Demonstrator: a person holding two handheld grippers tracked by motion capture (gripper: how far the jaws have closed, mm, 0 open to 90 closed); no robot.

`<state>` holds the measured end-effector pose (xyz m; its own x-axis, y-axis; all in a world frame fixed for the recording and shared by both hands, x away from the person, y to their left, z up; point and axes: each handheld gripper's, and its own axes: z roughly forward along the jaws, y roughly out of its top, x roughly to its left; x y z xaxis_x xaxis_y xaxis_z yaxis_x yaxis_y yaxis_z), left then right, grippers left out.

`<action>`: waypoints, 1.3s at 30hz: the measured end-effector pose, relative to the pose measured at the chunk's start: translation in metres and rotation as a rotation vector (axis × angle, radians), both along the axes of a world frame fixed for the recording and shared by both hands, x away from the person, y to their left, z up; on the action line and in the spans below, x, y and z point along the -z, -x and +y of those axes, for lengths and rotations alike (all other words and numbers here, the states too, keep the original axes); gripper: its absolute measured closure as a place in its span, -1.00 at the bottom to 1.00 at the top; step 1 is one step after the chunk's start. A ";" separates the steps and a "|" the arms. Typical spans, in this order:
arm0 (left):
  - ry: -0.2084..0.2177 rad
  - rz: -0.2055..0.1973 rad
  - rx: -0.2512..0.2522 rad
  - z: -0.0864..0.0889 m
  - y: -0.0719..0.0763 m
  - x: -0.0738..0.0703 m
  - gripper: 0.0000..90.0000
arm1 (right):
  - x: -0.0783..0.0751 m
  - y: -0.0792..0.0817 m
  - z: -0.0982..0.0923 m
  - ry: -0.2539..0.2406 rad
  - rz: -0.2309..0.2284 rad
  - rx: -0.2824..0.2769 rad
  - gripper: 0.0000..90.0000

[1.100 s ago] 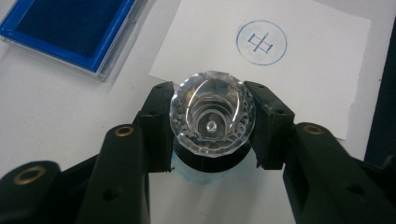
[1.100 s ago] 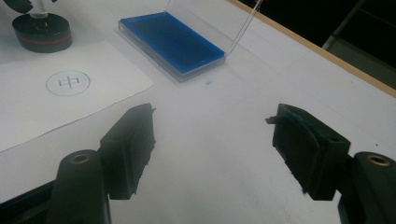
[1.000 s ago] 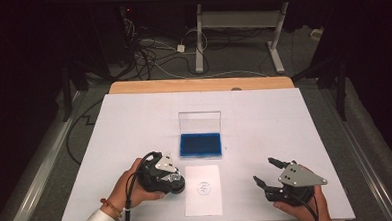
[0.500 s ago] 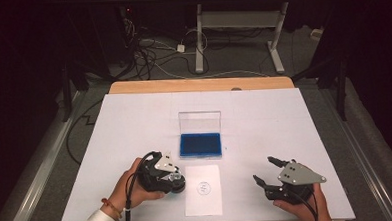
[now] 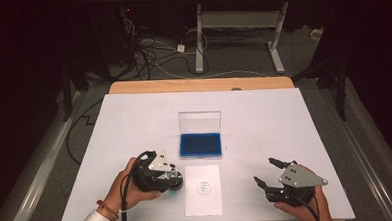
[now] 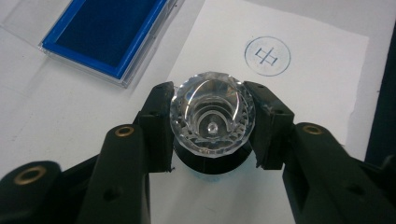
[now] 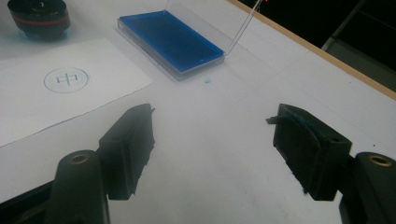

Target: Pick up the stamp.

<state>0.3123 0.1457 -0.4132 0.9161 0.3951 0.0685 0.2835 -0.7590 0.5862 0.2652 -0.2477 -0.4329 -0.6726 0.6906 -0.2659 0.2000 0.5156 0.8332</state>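
Note:
A round stamp (image 6: 212,119) with a clear faceted top and a black base stands upright on the white table, just left of a paper sheet (image 5: 203,203). My left gripper (image 6: 212,128) is shut on the stamp's clear top, one pad on each side. In the high view that gripper (image 5: 173,180) sits at the sheet's left edge. The sheet bears a round blue stamped mark (image 5: 203,188). An open blue ink pad (image 5: 201,145) in a clear case lies just beyond the sheet. My right gripper (image 5: 264,170) hovers open right of the sheet, with nothing between its pads (image 7: 130,144).
The white table top (image 5: 284,116) reaches a wooden far edge (image 5: 198,84). The ink pad's clear lid (image 5: 200,121) stands up behind it. Cables and a desk frame lie on the dark floor beyond. Bare table lies right of the ink pad.

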 end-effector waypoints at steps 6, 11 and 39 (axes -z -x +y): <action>0.010 -0.001 -0.013 0.005 0.000 -0.001 0.21 | 0.001 -0.004 0.002 -0.001 0.006 -0.002 -0.35; 0.014 -0.007 -0.022 0.009 0.001 -0.002 0.21 | 0.002 -0.003 0.002 0.006 0.012 -0.002 -0.35; 0.074 -0.026 -0.073 0.023 0.000 -0.008 0.21 | 0.002 -0.006 0.003 0.009 0.017 -0.012 -0.35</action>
